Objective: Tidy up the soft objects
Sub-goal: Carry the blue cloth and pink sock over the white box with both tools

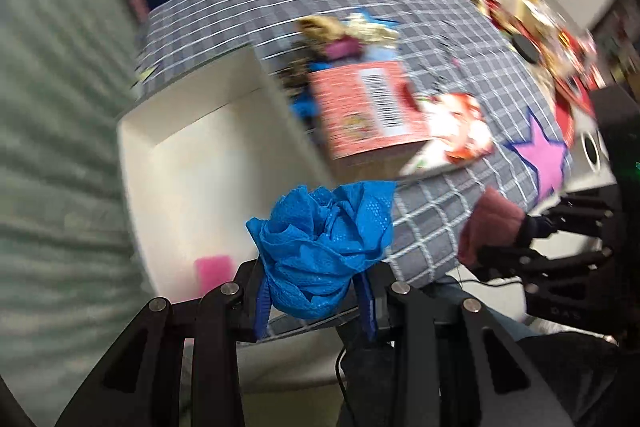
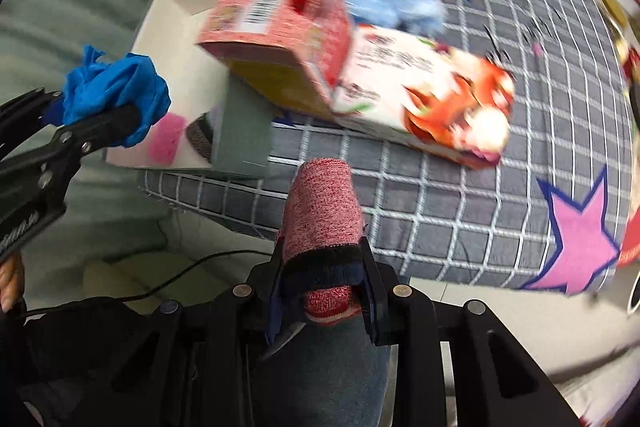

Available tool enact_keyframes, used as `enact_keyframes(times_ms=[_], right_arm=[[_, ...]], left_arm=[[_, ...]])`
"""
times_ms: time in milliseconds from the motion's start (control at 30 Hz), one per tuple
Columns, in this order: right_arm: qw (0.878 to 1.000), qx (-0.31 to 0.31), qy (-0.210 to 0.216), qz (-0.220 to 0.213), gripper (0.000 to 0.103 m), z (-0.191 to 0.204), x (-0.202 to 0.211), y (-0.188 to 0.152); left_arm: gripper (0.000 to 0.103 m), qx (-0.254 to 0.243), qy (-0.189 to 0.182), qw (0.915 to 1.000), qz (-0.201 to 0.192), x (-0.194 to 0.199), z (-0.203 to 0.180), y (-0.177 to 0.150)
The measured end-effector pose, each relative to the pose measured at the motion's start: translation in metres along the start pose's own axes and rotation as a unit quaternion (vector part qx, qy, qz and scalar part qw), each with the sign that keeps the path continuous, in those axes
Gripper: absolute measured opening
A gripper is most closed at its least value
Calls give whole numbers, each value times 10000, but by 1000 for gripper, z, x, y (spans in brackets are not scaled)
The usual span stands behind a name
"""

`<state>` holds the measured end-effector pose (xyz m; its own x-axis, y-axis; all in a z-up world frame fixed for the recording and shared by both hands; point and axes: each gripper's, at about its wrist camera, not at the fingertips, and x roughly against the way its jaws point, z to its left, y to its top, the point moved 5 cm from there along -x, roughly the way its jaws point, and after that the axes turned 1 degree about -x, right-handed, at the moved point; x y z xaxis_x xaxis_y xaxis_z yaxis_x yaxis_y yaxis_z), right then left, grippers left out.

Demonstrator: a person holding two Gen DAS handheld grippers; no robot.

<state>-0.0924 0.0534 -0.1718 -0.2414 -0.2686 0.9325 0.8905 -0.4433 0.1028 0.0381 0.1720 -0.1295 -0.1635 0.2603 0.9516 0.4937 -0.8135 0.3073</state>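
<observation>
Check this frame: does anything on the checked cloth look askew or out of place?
Yes. The red carton sits tilted, leaning over the white bin's edge and against the white-and-red box, not lying flat on the cloth.

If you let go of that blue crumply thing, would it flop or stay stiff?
Probably flop. The blue cloth bunches into loose folds between the left gripper fingers, so it looks soft and thin. It likely weighs very little, since the bunch stands up unsupported. Its dotted mesh texture suggests it shouldn't slip easily.

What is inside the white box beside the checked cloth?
Inside the white box a bright pink item lies on the floor; the right wrist view also shows a dark woven object. The blue cloth and the box walls hide the rest.
</observation>
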Motion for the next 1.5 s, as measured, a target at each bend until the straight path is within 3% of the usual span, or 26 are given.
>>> enact_keyframes(times_ms=[200, 400, 600, 1000, 1500], right_arm=[[9987, 516, 9, -12, 33, 37, 1, 18], [9953, 965, 59, 12, 33, 70, 1, 33], [9911, 1329, 63, 30, 33, 100, -1, 46], [9859, 1657, 106, -227, 33, 139, 11, 97], [9871, 1580, 123, -245, 33, 135, 17, 147]], left_arm=[[39, 998, 201, 9945, 227, -5, 58, -32], [38, 1590, 242, 9865, 313, -6, 84, -56], [38, 1708, 203, 9846, 312, -8, 83, -59], [39, 1794, 242, 9834, 153, -9, 98, -28], [39, 1902, 247, 9814, 106, -21, 107, 9]])
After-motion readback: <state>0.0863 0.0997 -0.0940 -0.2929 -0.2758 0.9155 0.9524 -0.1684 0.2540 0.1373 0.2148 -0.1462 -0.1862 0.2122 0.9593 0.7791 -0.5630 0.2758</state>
